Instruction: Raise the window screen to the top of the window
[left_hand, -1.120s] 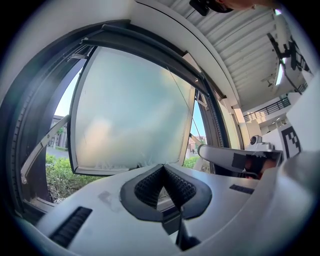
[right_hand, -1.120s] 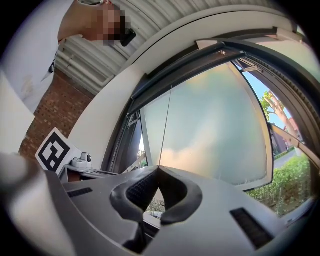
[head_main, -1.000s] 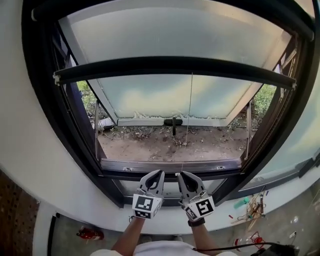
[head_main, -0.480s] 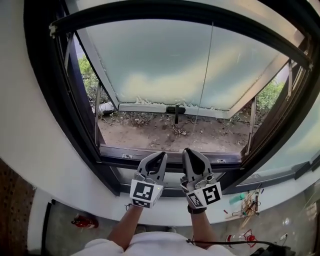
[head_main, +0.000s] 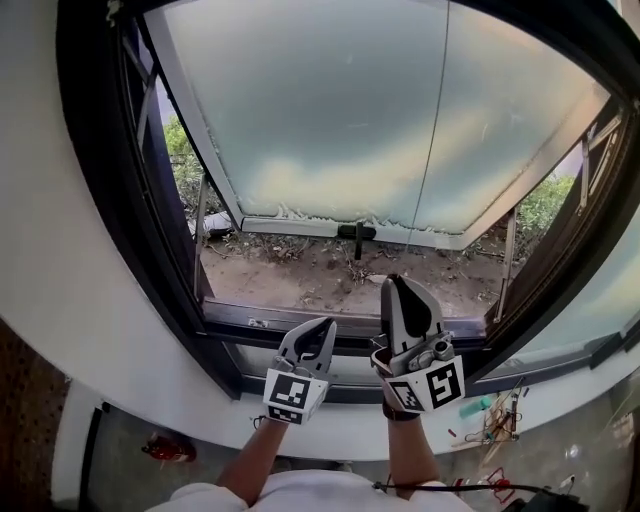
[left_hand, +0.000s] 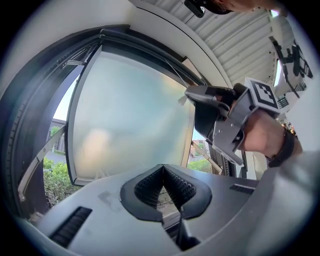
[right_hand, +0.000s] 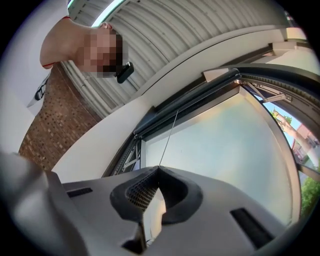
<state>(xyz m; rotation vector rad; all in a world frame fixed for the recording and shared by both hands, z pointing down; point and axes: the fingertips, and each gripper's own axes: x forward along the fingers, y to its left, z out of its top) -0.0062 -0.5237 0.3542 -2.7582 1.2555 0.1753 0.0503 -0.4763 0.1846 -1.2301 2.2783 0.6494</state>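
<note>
Risen since the earlier frame: black screen bar (right_hand: 195, 102), now at head view's top edge, and right gripper (head_main: 400, 285), clamped shut on thin grey pull cord (head_main: 432, 150). Left gripper (head_main: 322, 325) closed, empty, lower centre. Recommended: keep cord taut, guide steadily until bar seats.

- Bare soil (head_main: 320, 275) lies outside.
- Green shrubs (head_main: 183, 165) grow at its left.
- A red object (head_main: 163, 447) sits on the floor (head_main: 125, 475), lower left.
- A brick wall (right_hand: 55, 125) meets a ribbed ceiling (right_hand: 150, 35).
</note>
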